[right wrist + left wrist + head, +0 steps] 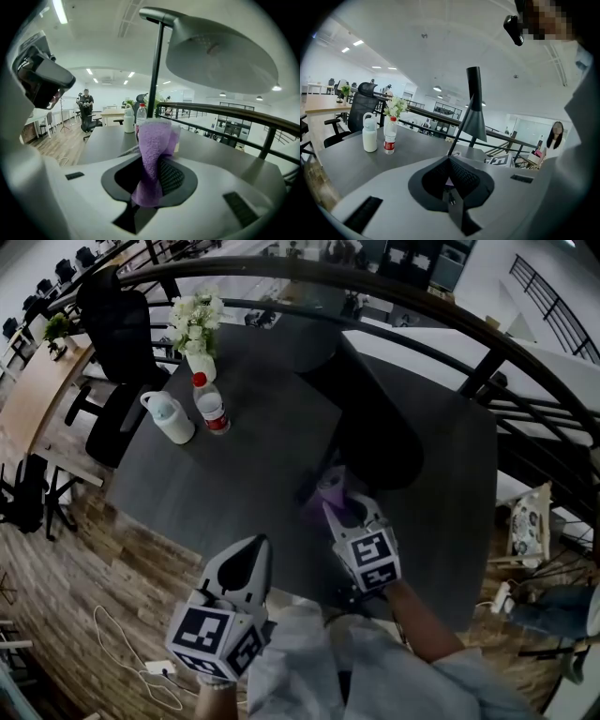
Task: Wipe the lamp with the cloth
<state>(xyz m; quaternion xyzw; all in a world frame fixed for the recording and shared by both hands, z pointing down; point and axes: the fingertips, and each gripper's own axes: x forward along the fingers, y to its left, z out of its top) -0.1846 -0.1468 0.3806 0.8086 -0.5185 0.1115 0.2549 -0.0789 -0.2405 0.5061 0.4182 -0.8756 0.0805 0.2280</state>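
A black lamp [370,423] with a wide cone shade stands on the dark table [244,474]. In the right gripper view its shade [220,56] hangs just above and ahead, with the thin pole [156,70] straight in front. My right gripper [345,510] is shut on a purple cloth [330,486], which sticks up between the jaws [154,136] close below the shade. The left gripper [257,546] hovers near the table's front edge, left of the right one, its jaws shut with nothing in them. From there the lamp [476,112] rises beyond the jaws.
At the table's far left stand a white jug [171,418], a water bottle [212,405] and a vase of white flowers [197,329]. A black office chair [117,343] sits beside that corner. A dark railing [469,334] curves behind the table. A cable [122,652] lies on the wood floor.
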